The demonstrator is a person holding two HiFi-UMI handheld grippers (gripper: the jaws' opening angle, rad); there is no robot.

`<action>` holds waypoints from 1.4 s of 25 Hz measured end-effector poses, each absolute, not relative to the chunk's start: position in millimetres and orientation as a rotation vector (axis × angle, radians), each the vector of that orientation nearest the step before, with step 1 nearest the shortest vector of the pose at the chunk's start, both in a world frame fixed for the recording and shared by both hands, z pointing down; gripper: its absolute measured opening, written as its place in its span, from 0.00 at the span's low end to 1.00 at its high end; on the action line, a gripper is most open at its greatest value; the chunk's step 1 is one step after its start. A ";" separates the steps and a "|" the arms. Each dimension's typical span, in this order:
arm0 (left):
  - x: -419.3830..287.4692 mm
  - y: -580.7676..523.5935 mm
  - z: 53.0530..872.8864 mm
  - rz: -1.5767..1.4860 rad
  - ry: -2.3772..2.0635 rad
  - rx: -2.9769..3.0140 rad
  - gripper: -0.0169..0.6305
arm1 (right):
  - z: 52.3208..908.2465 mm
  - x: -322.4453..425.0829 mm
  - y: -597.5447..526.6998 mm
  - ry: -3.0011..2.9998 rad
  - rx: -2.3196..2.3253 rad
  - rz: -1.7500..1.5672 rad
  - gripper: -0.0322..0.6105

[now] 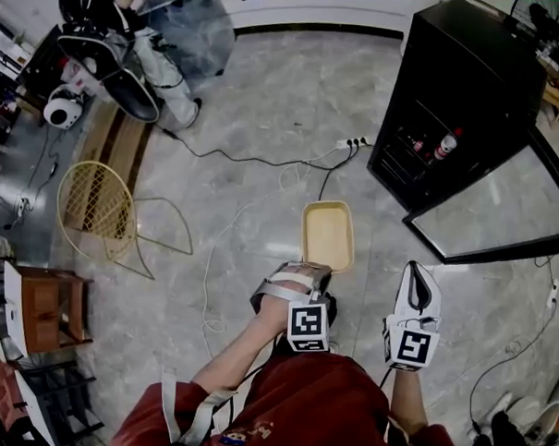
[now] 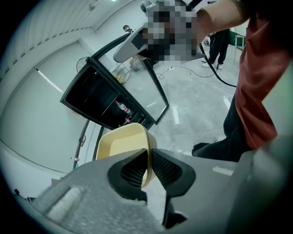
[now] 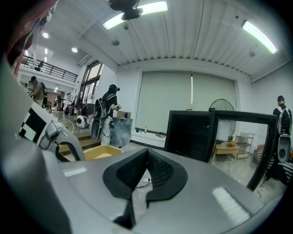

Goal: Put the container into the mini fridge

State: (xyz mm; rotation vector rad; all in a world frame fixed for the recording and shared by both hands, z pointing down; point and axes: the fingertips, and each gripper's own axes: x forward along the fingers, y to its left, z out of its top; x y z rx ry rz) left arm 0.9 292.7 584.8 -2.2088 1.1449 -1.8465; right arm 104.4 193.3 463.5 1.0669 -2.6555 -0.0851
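Note:
A pale yellow rectangular container [image 1: 328,234] hangs above the floor, its near rim clamped in my left gripper [image 1: 302,276]. In the left gripper view the container [image 2: 121,142] juts out past the black pads, which pinch its wall. My right gripper [image 1: 419,277] is shut with nothing in it, held to the right of the container. The black mini fridge [image 1: 456,96] stands ahead at the right with its glass door [image 1: 502,213] swung open toward me; bottles [image 1: 444,146] sit on a shelf inside. In the right gripper view the fridge [image 3: 190,135] lies straight ahead and the container [image 3: 96,152] shows at the left.
Cables and a power strip [image 1: 352,143] run across the marble floor left of the fridge. A yellow wire chair [image 1: 100,205] lies at the left, a wooden stool [image 1: 43,309] below it. A person [image 1: 161,69] stands at the far left. Another cable [image 1: 524,348] loops at the right.

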 end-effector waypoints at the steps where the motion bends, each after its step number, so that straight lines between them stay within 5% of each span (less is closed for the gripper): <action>1: -5.7 283.7 584.1 -1.844 1.147 -2.213 0.09 | 463.2 96.7 183.5 -2.656 1.063 -0.076 0.05; 16: -86.4 172.8 541.5 -1.784 1.097 -2.186 0.09 | 411.9 12.3 71.2 -2.676 1.154 -0.094 0.05; 35: -103.3 76.0 553.7 -1.731 0.984 -2.167 0.09 | 425.4 -0.3 -3.7 -2.624 1.243 -0.113 0.05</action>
